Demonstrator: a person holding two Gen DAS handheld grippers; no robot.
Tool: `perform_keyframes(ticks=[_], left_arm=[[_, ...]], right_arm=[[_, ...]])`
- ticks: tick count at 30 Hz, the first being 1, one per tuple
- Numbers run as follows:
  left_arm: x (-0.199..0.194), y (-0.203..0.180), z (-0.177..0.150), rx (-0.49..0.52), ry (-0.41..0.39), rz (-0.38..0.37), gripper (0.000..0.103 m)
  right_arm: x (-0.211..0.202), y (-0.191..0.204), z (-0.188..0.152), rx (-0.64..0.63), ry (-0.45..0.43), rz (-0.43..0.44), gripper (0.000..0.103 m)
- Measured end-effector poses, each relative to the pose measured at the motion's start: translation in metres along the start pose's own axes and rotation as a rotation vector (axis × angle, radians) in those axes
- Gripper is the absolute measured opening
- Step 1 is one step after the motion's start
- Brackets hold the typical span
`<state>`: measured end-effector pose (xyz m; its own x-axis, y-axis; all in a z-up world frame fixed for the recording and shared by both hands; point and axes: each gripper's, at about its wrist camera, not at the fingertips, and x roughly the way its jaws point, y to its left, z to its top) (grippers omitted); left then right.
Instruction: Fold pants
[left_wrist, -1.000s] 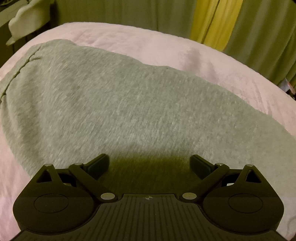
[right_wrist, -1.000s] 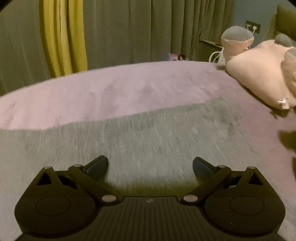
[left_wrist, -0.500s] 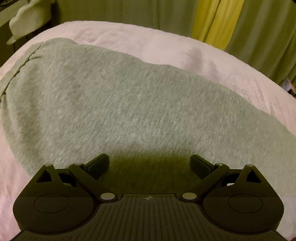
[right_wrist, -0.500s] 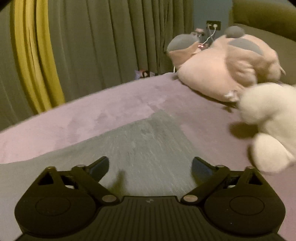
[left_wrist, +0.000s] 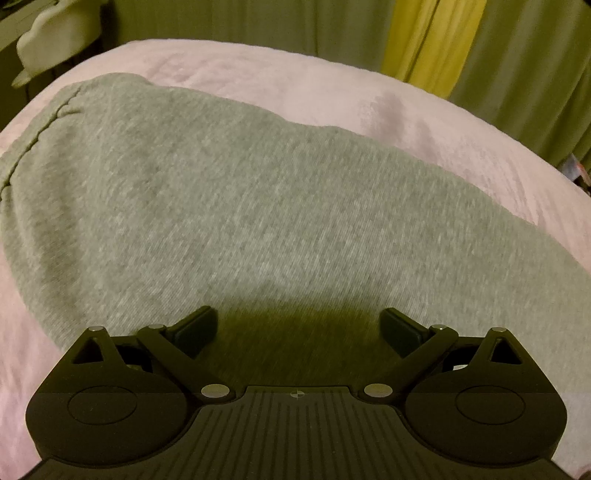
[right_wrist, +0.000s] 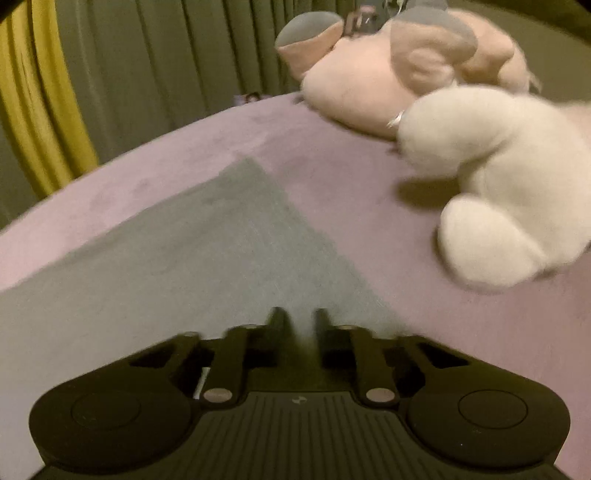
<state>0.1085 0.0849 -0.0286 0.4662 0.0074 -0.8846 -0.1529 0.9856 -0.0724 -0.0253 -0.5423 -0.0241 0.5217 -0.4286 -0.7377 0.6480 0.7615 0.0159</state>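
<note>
a: lying flat across the bed, the grey heathered knit pants (left_wrist: 236, 206) cover most of the left wrist view. a gathered seam runs along their upper left edge, and the fabric spreads out to the right.

b: and from the right wrist view?

a: there the same grey pants (right_wrist: 207, 251) come to a squared end that points up and away, with the rest of the cloth widening toward the camera.

b: the left gripper (left_wrist: 298, 328)?

a: its black fingers (left_wrist: 195, 328) stand wide apart over the grey cloth, with nothing between them. a dark shadow sits on the fabric in the gap. whether the tips touch the cloth i cannot tell.

b: the right gripper (right_wrist: 299, 325)?

a: its fingers (right_wrist: 277, 325) are drawn nearly together, a narrow slot left between them, right at the near right edge of the pants. the view is blurred, so i cannot tell whether cloth is caught in that slot.

b: what's underneath?

a: a soft pink plush blanket (left_wrist: 332, 92) covering the bed, showing around the pants in both views.

b: and farther out?

a: a fluffy white stuffed toy (right_wrist: 509, 184) lies on the blanket to the right of the pants, apart from them. behind it rests a big pink stuffed animal with grey patches (right_wrist: 376, 74). dull green curtains (right_wrist: 166, 62) hang beyond the bed, with a yellow curtain panel (left_wrist: 432, 40) among them.
</note>
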Motion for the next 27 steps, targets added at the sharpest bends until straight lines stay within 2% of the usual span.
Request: perform_keyframes(ticks=[2, 4, 5, 6, 7, 10, 11, 15, 17, 19, 22, 24, 25, 27], left_arm=[[0.0, 0.0, 0.0, -0.002, 0.002, 0.001, 0.1], [0.0, 0.0, 0.0, -0.004, 0.003, 0.002, 0.1], [0.0, 0.0, 0.0, -0.005, 0.003, 0.002, 0.1], [0.0, 0.0, 0.0, -0.006, 0.004, 0.001, 0.1], [0.0, 0.0, 0.0, -0.006, 0.003, 0.0, 0.1], [0.002, 0.0, 0.0, -0.002, 0.006, 0.004, 0.101], [0.002, -0.001, 0.0, 0.0, 0.007, 0.006, 0.101], [0.001, 0.0, 0.0, 0.0, 0.006, 0.005, 0.101], [0.001, 0.0, 0.0, -0.006, 0.007, 0.001, 0.101], [0.0, 0.001, 0.0, -0.008, 0.008, -0.001, 0.101], [0.0, 0.002, 0.001, -0.009, 0.01, -0.002, 0.101], [0.001, 0.002, 0.001, -0.009, 0.01, -0.002, 0.101], [0.001, 0.002, 0.001, -0.008, 0.011, -0.002, 0.101], [0.001, 0.002, 0.001, -0.008, 0.011, -0.001, 0.101]], right_arm=[[0.008, -0.002, 0.003, -0.01, -0.04, -0.005, 0.007], [0.006, -0.001, 0.012, -0.001, -0.053, -0.065, 0.009], [0.003, -0.005, 0.015, 0.024, -0.068, -0.106, 0.013], [-0.002, -0.012, 0.019, 0.068, -0.083, -0.131, 0.014], [-0.01, -0.026, 0.018, 0.148, -0.1, -0.123, 0.014], [-0.036, -0.073, -0.001, 0.394, -0.103, -0.014, 0.017], [-0.042, -0.084, -0.01, 0.439, -0.097, 0.025, 0.017], [-0.06, -0.104, -0.034, 0.488, -0.039, 0.207, 0.02], [-0.057, -0.106, -0.041, 0.531, 0.003, 0.262, 0.039], [-0.048, -0.108, -0.04, 0.583, 0.024, 0.301, 0.046], [-0.043, -0.099, -0.04, 0.609, 0.067, 0.309, 0.047], [-0.048, -0.094, -0.038, 0.605, 0.064, 0.32, 0.054], [-0.05, -0.093, -0.036, 0.607, 0.074, 0.309, 0.06], [-0.054, -0.094, -0.033, 0.609, 0.097, 0.232, 0.06]])
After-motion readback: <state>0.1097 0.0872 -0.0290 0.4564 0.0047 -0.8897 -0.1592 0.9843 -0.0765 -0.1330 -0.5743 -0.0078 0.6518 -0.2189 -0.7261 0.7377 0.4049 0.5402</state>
